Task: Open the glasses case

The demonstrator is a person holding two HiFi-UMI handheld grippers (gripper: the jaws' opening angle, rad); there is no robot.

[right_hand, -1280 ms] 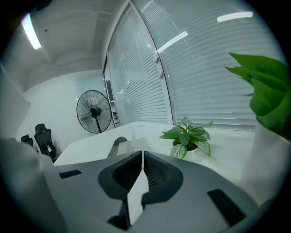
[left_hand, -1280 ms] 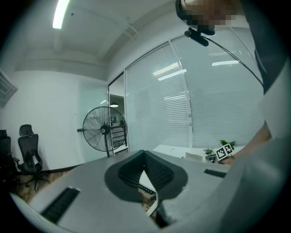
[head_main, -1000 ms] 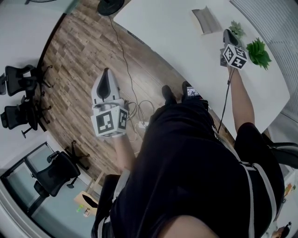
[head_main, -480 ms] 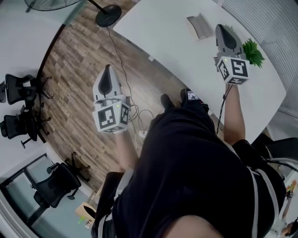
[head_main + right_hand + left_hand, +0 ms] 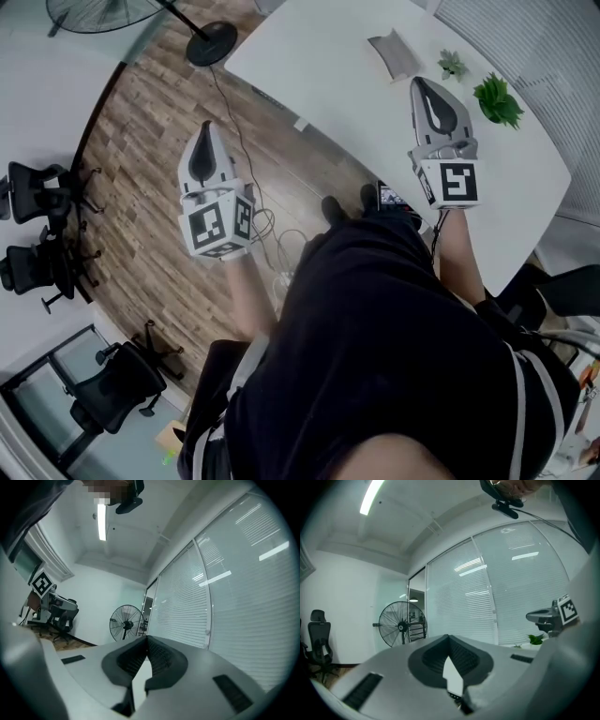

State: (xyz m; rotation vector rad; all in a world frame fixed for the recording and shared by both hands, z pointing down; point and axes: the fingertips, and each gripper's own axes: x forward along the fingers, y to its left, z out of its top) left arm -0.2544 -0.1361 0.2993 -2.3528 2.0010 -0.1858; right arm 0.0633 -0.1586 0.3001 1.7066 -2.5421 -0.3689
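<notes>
Your left gripper hangs out over the wood floor, off the counter. Its fingers are pressed together on nothing, so it looks parked because the job needs no second hold. The case lies on the counter near the far edge, touching neither gripper. It's small in view, but it looks folded open with the lid tilted up, so I'd call the task done. Your right gripper is held level above the counter, near the case but not on it, with its fingers closed tight and empty. Two plants sit further right, out of the way.
</notes>
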